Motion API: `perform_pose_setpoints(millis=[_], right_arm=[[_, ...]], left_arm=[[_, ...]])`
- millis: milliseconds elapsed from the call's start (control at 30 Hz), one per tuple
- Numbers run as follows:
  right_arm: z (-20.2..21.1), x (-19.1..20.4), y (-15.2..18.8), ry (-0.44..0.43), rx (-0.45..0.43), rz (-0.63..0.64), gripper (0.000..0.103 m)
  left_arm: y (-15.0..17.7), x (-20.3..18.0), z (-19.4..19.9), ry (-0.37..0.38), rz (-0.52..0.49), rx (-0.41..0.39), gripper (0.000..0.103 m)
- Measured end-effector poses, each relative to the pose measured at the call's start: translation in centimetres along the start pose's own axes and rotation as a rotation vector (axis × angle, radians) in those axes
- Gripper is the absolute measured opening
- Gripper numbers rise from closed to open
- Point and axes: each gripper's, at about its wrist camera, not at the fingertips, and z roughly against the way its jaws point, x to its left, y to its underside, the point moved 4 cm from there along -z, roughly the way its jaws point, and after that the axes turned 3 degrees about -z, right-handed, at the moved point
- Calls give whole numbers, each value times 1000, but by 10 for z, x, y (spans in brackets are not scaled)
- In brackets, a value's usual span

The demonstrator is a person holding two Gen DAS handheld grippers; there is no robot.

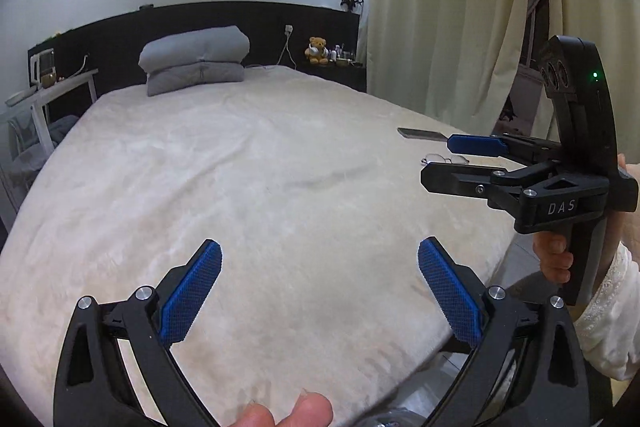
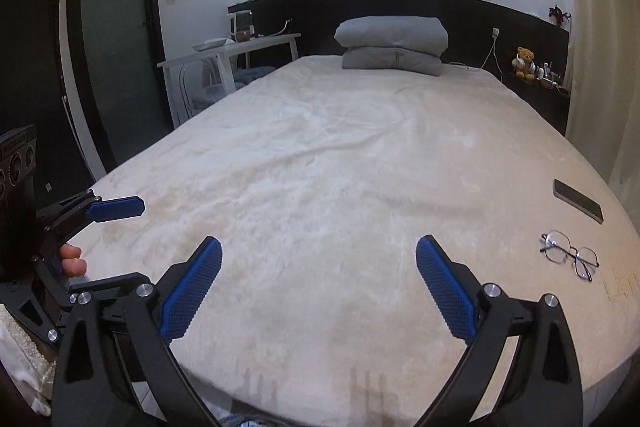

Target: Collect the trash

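I see no trash on the bed. My left gripper (image 1: 319, 255) is open and empty, held over the near end of a cream-covered bed (image 1: 248, 163). My right gripper (image 2: 318, 254) is also open and empty over the same end of the bed (image 2: 340, 155). The right gripper also shows in the left wrist view (image 1: 440, 161), at the right, open. The left gripper shows at the left edge of the right wrist view, one blue finger (image 2: 116, 207) visible. Something clear and crinkled (image 2: 240, 421) peeks in at the bottom edge, too cut off to identify.
A dark phone (image 2: 578, 201) and wire-framed glasses (image 2: 570, 254) lie near the bed's right edge. Folded grey bedding (image 2: 392, 45) sits at the head by a black headboard. A white side table (image 2: 228, 55) stands left, a teddy bear (image 2: 524, 63) on the right shelf, curtains (image 1: 440, 7) at right.
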Motion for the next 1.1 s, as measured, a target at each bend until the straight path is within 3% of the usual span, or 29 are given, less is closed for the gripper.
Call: perform_pose_setpoints(millis=[167, 267, 400, 567, 667, 767, 1100], right_arm=[[-24, -8, -31, -34, -43, -6, 96], [-34, -12, -43, -72, -107, -15, 98], [-60, -14, -53, -62, -87, 2, 98], [-88, -18, -43, -75, -90, 47, 98], [-105, -22, -36, -83, -51, 17, 98], [-112, -21, -36, -65, -76, 48, 98], [-127, -18, -23, -92, -58, 76, 98]], left_arm=[[-25, 26, -16, -19, 13, -60, 97], [-36, 40, -29, 12, 27, -90, 97], [-47, 54, -46, 24, 58, -111, 97], [-36, 70, -71, -12, 71, -131, 97], [-17, 79, -94, 5, 77, -71, 97], [-12, 88, -111, -19, 108, -19, 97], [-17, 85, -101, -18, 73, -72, 97]])
